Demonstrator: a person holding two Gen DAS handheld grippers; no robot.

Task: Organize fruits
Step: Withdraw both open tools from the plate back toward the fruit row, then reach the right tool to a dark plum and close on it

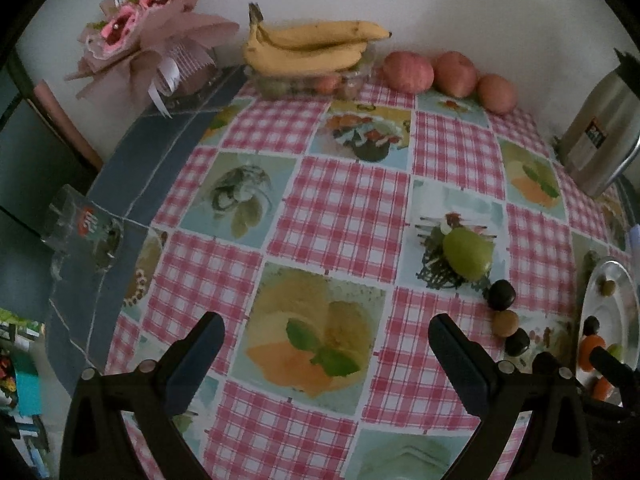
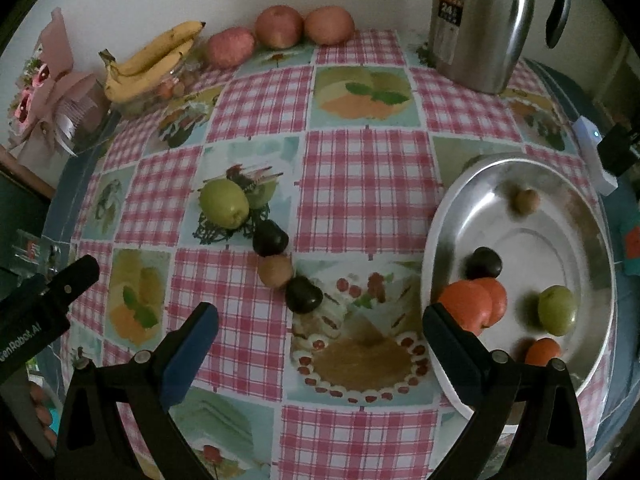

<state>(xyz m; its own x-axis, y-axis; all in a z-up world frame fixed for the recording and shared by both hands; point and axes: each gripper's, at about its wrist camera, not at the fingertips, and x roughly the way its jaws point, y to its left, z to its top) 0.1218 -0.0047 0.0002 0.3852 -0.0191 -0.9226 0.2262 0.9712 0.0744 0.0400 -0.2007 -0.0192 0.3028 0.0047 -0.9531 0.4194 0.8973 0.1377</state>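
Note:
On the checked tablecloth lie a green fruit, two dark plums and a small brown fruit between them. A silver plate at the right holds orange fruits, a dark plum, a green fruit and a small brown one. My right gripper hovers open just short of the nearer plum, nothing between its fingers. My left gripper stands open over bare cloth, left of the loose fruits.
At the back wall sit bananas on a clear container, three apples and a wrapped bouquet. A steel thermos jug stands back right. A glass is near the table's left edge.

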